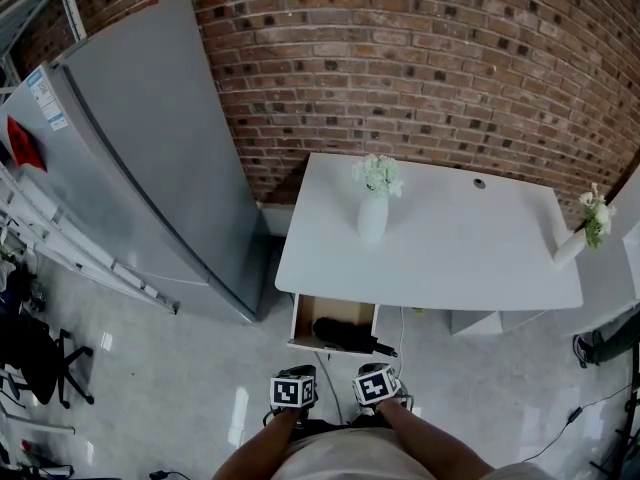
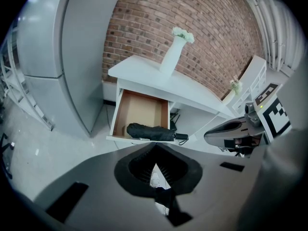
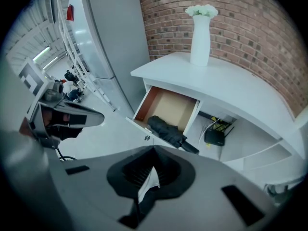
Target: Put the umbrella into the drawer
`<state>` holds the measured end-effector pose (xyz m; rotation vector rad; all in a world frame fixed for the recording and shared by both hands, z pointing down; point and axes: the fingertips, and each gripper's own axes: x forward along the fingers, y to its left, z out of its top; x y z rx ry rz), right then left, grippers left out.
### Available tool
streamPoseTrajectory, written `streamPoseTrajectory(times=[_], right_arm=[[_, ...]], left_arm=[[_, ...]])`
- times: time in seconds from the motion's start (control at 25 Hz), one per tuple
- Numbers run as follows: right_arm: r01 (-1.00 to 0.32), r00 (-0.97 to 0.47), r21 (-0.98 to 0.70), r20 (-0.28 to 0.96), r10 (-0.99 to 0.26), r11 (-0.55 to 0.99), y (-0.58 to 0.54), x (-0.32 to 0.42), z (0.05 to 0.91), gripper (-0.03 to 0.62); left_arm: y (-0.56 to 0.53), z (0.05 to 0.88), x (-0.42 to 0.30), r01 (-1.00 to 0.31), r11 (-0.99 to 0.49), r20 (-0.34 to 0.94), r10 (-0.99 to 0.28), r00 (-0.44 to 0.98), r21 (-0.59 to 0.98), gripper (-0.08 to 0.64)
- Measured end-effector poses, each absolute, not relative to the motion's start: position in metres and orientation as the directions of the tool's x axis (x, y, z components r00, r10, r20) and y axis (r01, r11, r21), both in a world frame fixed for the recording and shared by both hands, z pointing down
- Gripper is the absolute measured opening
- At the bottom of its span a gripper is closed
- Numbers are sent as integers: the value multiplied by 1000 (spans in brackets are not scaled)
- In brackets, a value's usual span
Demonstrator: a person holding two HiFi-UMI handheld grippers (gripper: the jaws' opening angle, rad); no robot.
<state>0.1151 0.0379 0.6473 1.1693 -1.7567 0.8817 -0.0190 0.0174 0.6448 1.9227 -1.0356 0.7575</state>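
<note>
A folded black umbrella lies across the front of the open wooden drawer under the white desk. Its handle juts past the drawer's right front corner. Both grippers hang close to the person's body, well short of the drawer. My left gripper is shut with nothing between its jaws, and so is my right gripper. In the left gripper view the umbrella rests on the drawer's front edge beyond my shut left gripper. The right gripper view shows the umbrella, the drawer and my shut right gripper.
A tall grey fridge stands left of the desk, against a brick wall. A white vase with flowers is on the desk; a second vase is at its right end. A black router sits under the desk. An office chair is far left.
</note>
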Motion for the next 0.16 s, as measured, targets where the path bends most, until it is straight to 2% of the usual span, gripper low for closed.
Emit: streamPoseTrajectory(times=[0.16], right_arm=[[-939, -227, -105, 903, -364, 327, 35, 112, 646, 15]], left_arm=[[16, 644, -21, -867, -336, 785, -387, 483, 368, 6]])
